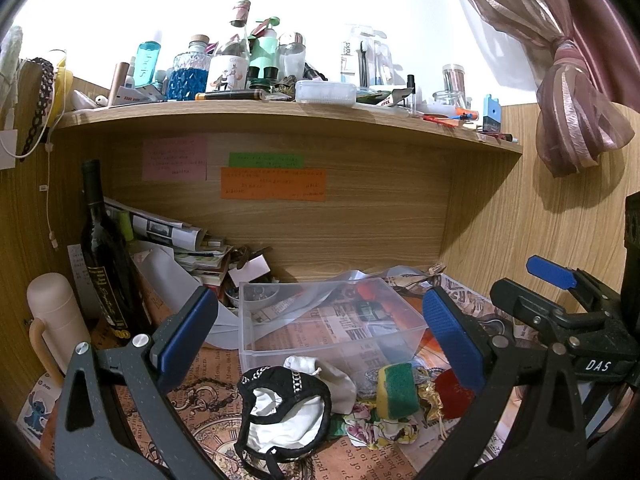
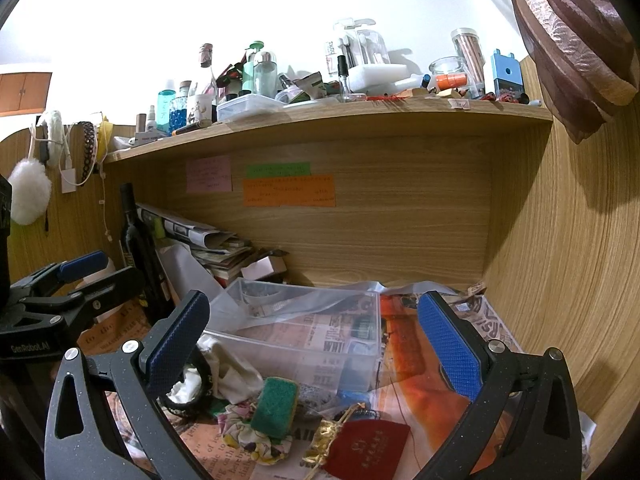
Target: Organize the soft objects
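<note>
A clear plastic bin (image 1: pixel 332 320) (image 2: pixel 304 328) sits empty on the newspaper-patterned desk mat. In front of it lies a pile of soft things: a black and white pouch (image 1: pixel 280 412) (image 2: pixel 188 392), a white cloth (image 1: pixel 332 376) (image 2: pixel 232 368), a green and yellow sponge (image 1: pixel 396 390) (image 2: pixel 274 406), a floral scrunchie (image 1: pixel 380 428) (image 2: pixel 256 440) and a red drawstring bag (image 1: pixel 452 390) (image 2: pixel 368 446). My left gripper (image 1: pixel 320 340) is open above the pile, empty. My right gripper (image 2: pixel 312 348) is open above the sponge and bag, empty.
A dark wine bottle (image 1: pixel 100 252) and a beige flask (image 1: pixel 56 316) stand at the left. Stacked papers and books (image 1: pixel 188 248) lie behind the bin. A cluttered wooden shelf (image 1: pixel 280 116) hangs overhead. A wooden wall (image 2: pixel 560 260) closes the right side.
</note>
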`<state>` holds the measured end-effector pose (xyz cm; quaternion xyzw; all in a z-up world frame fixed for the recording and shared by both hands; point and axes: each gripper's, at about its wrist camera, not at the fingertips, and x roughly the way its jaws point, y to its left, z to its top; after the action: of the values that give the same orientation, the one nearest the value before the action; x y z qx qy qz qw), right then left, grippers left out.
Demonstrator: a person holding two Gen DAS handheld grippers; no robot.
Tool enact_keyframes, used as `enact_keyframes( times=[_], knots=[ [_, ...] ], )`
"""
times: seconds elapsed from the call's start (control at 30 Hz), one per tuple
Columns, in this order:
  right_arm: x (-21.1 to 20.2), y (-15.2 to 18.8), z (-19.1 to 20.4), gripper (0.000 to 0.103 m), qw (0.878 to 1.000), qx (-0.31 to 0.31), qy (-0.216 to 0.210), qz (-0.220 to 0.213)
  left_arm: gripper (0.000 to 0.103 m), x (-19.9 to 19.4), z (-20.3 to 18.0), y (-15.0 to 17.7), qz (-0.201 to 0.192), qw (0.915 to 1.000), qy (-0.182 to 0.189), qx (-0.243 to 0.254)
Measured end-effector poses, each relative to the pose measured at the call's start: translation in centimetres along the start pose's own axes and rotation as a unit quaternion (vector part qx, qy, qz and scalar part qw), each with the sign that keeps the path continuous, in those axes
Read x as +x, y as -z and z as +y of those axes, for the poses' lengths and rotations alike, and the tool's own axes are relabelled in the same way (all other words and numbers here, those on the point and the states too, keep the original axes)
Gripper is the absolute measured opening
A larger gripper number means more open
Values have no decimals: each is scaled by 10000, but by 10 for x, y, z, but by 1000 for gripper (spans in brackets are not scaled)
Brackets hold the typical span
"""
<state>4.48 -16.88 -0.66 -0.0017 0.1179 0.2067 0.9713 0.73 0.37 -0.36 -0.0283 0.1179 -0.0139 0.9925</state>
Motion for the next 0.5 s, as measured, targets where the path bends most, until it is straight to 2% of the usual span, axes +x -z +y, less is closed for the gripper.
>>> enact_keyframes(
  times=[0.5],
  knots=[
    [2,0,1,103,10000,9,-17,23,103,2,1,0,34,10000,-6,-21]
  ],
)
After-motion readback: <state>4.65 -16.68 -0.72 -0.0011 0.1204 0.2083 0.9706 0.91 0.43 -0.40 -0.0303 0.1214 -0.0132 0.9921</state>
